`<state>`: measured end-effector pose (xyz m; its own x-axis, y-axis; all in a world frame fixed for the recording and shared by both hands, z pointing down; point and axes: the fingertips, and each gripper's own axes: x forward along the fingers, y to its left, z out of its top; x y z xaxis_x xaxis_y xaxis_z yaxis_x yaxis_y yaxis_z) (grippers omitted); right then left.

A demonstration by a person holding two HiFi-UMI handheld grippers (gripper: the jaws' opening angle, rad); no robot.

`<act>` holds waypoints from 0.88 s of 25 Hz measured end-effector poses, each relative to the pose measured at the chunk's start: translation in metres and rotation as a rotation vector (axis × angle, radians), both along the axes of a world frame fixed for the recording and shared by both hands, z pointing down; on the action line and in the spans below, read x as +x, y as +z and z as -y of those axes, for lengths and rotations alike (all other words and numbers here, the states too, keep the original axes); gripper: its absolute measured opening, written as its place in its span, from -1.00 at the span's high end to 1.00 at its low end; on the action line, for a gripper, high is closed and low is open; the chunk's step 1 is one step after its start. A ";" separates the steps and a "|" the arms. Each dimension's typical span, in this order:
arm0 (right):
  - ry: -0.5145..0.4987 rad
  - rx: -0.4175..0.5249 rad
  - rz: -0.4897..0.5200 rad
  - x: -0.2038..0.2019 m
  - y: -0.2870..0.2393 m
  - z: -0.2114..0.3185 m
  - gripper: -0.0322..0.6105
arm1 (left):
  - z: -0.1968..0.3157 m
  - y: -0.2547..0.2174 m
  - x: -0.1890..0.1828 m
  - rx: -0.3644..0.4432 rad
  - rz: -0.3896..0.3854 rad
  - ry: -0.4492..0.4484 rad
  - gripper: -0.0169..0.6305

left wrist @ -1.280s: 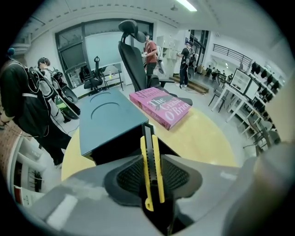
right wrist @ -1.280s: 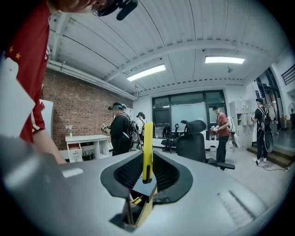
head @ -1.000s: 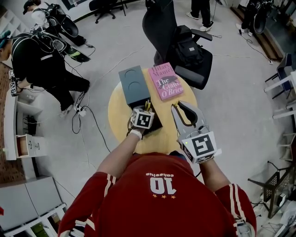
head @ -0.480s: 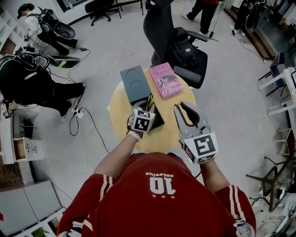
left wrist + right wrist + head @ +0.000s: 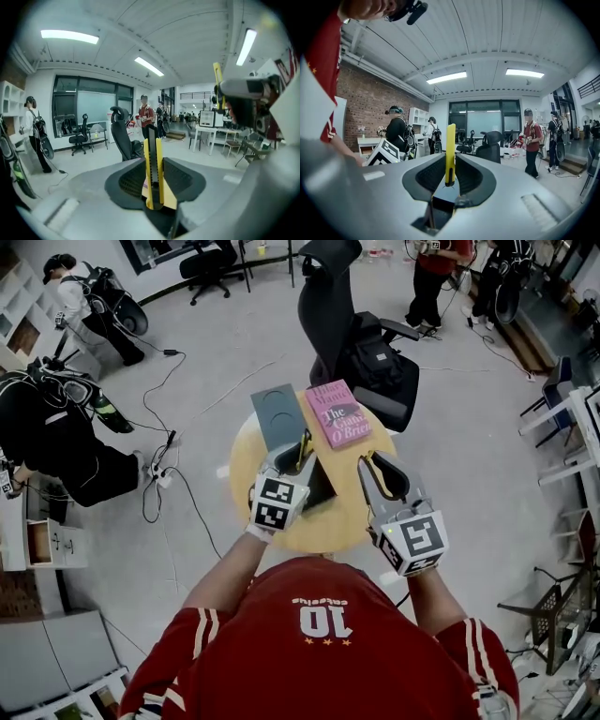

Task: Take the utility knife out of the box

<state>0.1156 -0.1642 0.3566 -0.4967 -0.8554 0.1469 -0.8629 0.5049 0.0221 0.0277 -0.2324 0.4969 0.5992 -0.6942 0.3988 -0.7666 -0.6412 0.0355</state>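
One utility knife (image 5: 153, 173), perhaps second knife (image 5: 450, 154), one box (image 5: 323, 482)

The yellow utility knife (image 5: 153, 173), with a black slider strip down its middle, stands upright, clamped at its lower end in the left tool (image 5: 300, 456), in the air over the open black box (image 5: 325, 486) on the round bench (image 5: 345, 510).

Both arms reach forward from the red sleeves, the left forearm (image 5: 223, 570) bare. The left gripper (image 5: 289, 460) points away and a little downward. Its jaws are clamped on the utility knife (image 5: 153, 173), which stands upright between them. The right gripper (image 5: 373, 472), apart on the right, points away about level, its jaws closed on a thin yellow strip (image 5: 450, 150).
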 end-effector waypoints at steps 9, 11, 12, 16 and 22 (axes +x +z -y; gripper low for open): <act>-0.015 0.044 0.073 -0.017 -0.026 -0.022 0.70 | -0.056 -0.106 -0.034 0.141 -0.234 0.053 0.55; -0.013 0.054 0.096 -0.019 -0.030 -0.027 0.70 | -0.067 -0.121 -0.045 0.188 -0.250 0.065 0.55; -0.011 0.056 0.105 -0.021 -0.032 -0.030 0.70 | -0.072 -0.127 -0.051 0.210 -0.251 0.069 0.55; -0.001 0.060 0.134 -0.029 -0.037 -0.046 0.70 | -0.091 -0.146 -0.076 0.256 -0.291 0.086 0.55; 0.029 0.070 0.174 -0.036 -0.045 -0.068 0.70 | -0.120 -0.167 -0.106 0.276 -0.340 0.103 0.55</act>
<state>0.0793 -0.0961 0.3115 -0.4843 -0.8749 0.0009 -0.8710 0.4821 -0.0947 -0.0787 -0.1121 0.3302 0.7359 -0.6766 -0.0245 -0.6724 -0.7346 0.0912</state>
